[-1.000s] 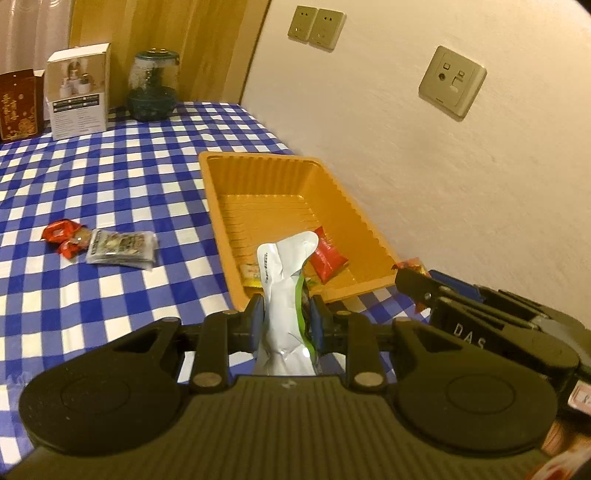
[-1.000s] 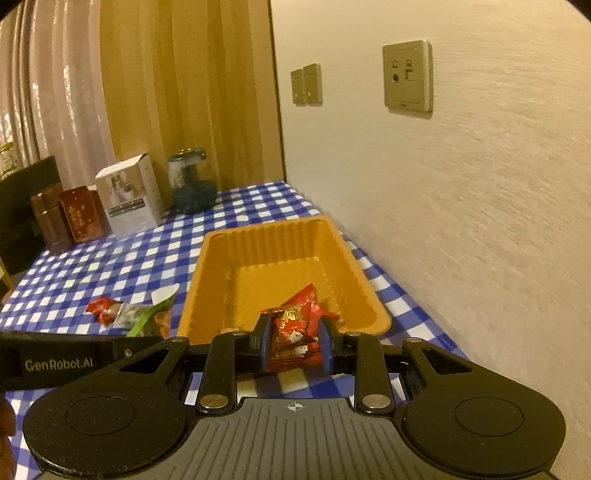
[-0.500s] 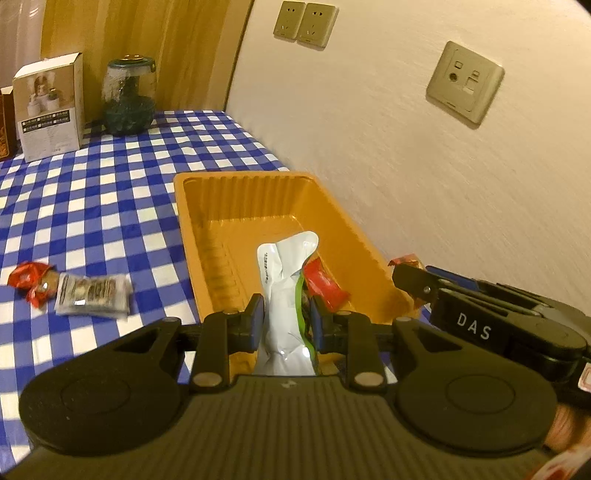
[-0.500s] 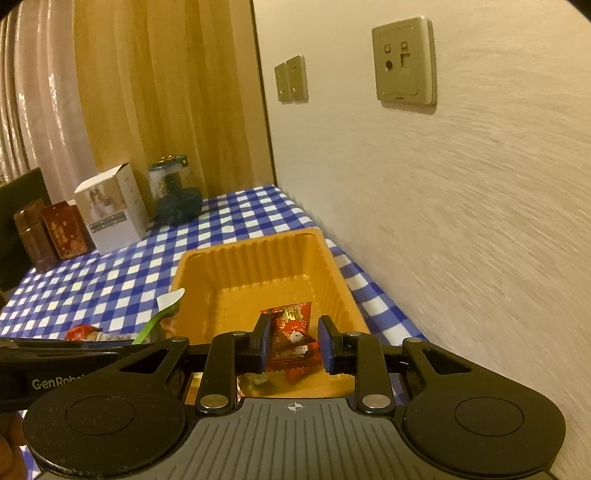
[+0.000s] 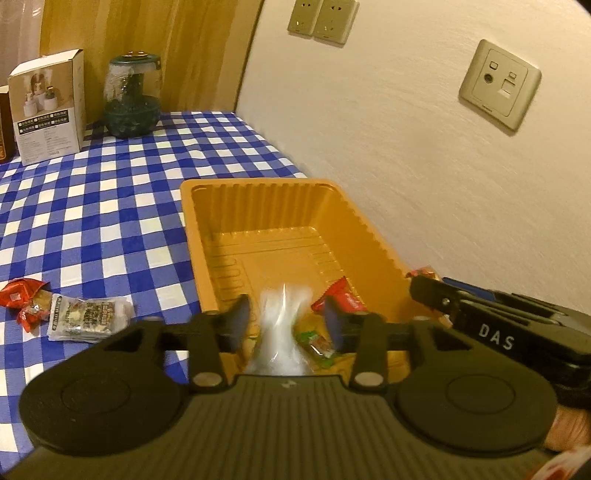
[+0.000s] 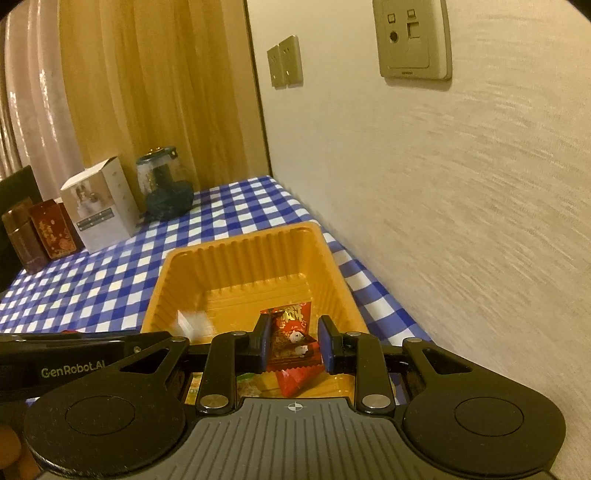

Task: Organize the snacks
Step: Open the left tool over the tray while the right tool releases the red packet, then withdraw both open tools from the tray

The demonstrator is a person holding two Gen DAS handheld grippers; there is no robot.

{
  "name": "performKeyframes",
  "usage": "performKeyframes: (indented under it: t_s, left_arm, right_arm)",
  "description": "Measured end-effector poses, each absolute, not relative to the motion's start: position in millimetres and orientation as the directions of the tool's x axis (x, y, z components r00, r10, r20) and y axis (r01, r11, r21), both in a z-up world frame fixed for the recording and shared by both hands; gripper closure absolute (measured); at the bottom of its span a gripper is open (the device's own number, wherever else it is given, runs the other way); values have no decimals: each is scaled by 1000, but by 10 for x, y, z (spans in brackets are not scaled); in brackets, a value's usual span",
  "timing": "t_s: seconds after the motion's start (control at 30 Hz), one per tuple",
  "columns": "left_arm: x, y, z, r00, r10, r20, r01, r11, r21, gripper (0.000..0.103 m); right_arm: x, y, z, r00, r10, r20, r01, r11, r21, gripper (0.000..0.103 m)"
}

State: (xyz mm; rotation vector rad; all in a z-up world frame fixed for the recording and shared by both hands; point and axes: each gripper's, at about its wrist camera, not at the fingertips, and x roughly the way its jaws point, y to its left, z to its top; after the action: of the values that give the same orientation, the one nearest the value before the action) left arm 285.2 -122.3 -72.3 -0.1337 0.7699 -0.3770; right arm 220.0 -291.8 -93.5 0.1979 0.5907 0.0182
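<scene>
a blue-and-white checked tablecloth (image 5: 110, 206) meets a textured cream wall (image 5: 424, 177) bearing socket plates (image 5: 323, 16), with a wooden panel (image 6: 159, 92) and pale curtain (image 6: 29, 103) beyond the tablecloth, under warm light.

The white packet (image 5: 282, 325) is motion-blurred; its lower end hides behind the left gripper (image 5: 284, 319).

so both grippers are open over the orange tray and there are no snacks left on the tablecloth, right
Not quite: snacks remain on the tablecloth. The left wrist view shows a red packet and a pale packet beside the orange tray. Both the left gripper and right gripper are open over it.
</scene>
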Motion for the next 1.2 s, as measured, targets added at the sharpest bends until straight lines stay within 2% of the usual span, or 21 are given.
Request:
performKeyframes:
  t_s: [0.67,0.7,0.73,0.77,0.8,0.87,1.2]
  left_arm:
    - [2622,-946,-755,671,-354,-652,229,935,-272,61]
    - [2621,-937,-757,672,-350,-653,226,936,-269,61]
    - [2616,-927,-757,675,-346,-652,224,938,-266,61]
    - [2610,-917,-759,677,-342,-651,222,939,-263,60]
    - [2602,-906,-758,679,-339,-651,219,940,-260,60]
    - [2577,-880,-754,681,-334,-651,216,942,-258,61]
    - [2337,-797,-671,688,-322,-650,192,945,-264,60]
  right_arm:
    - [2271,-2864,-946,836,122,-535,21,967,254,75]
    - [2294,-2875,-955,835,140,-532,14,961,275,72]
    - [2313,-2895,-970,834,162,-528,7,953,303,55]
    - [2322,-2910,-979,835,165,-526,12,949,316,29]
    - [2313,-2927,-981,840,156,-519,24,946,324,25]
    - [2262,-2958,-969,855,133,-502,46,943,329,24]
    - [1966,-2889,-910,837,113,-535,63,952,299,24]
